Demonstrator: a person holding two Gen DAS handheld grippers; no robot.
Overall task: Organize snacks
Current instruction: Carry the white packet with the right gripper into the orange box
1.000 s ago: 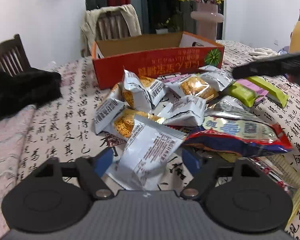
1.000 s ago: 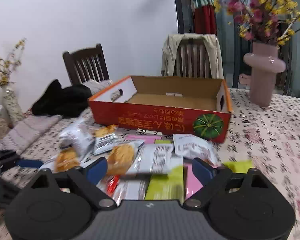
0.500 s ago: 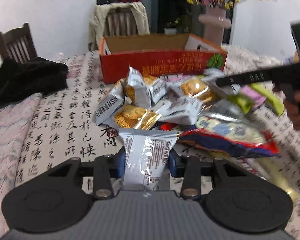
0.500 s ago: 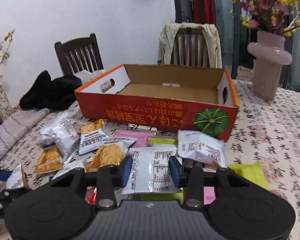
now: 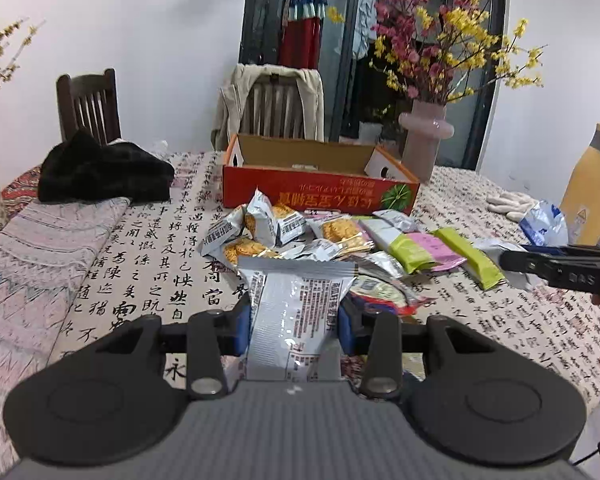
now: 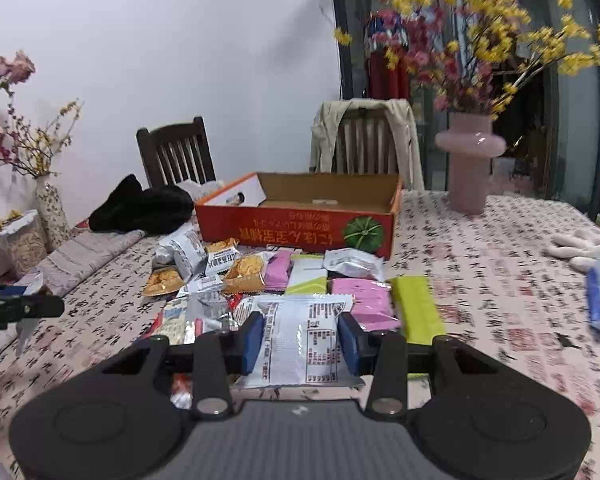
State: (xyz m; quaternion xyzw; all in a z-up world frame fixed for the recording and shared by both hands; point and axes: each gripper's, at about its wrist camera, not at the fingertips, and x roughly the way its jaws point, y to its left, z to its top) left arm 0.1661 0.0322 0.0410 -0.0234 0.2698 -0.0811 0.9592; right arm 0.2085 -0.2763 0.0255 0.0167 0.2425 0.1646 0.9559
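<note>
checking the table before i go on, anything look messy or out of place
Yes: the snack packets lie in a loose, overlapping heap on the tablecloth in front of the orange box, which looks nearly empty. A black garment is bunched on the table beside it. Nothing looks torn or spilled.

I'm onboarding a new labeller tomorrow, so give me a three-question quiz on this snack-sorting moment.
1. True or false: the orange cardboard box already holds a heap of snacks.
2. What does the left gripper grip?
A. a green bar
B. a silver snack packet
C. nothing
3. Fill in: the right gripper is shut on a ____ packet.

Key
1. False: hardly anything shows inside.
2. B, the silver snack packet.
3. White.
</note>
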